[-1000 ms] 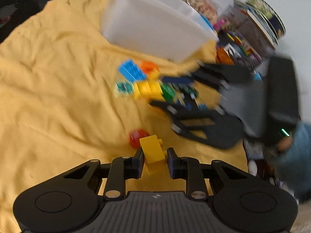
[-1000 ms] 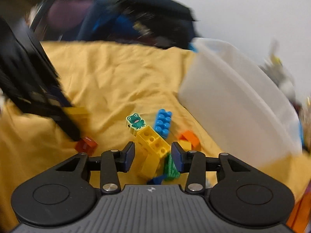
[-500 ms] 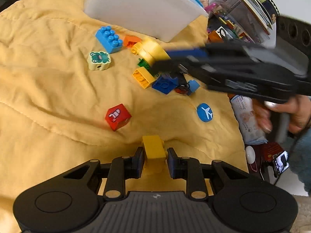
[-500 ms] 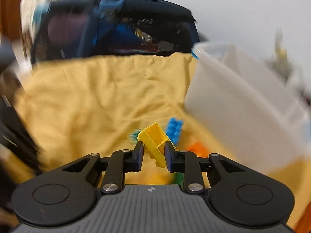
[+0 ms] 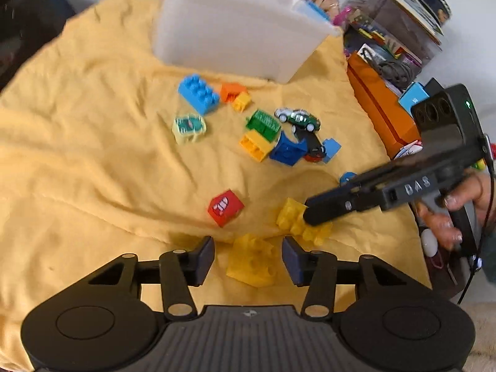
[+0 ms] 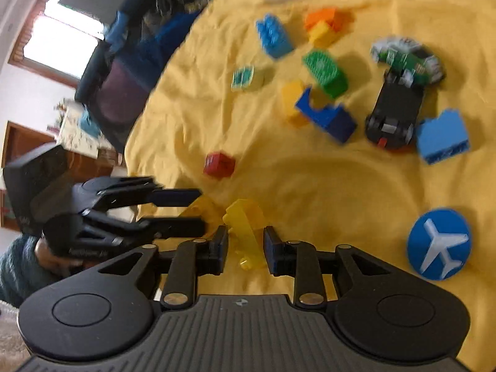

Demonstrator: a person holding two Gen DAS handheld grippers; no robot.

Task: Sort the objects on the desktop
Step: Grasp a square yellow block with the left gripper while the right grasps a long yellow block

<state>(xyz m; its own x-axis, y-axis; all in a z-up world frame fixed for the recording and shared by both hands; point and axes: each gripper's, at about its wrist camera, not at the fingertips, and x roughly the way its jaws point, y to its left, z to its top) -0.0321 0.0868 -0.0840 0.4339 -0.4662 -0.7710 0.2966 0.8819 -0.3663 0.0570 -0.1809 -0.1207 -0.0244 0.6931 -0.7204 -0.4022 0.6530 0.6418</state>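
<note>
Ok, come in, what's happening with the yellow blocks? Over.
Left gripper jaws opening, yellow block loose between them on the cloth. Right gripper jaws opening around the long yellow block. Nothing in the way.

Matte black left gripper (image 5: pixel 248 255) — ribbed housing, silver screws — and a blue fuzzy sleeve (image 6: pixel 15 266).
</note>
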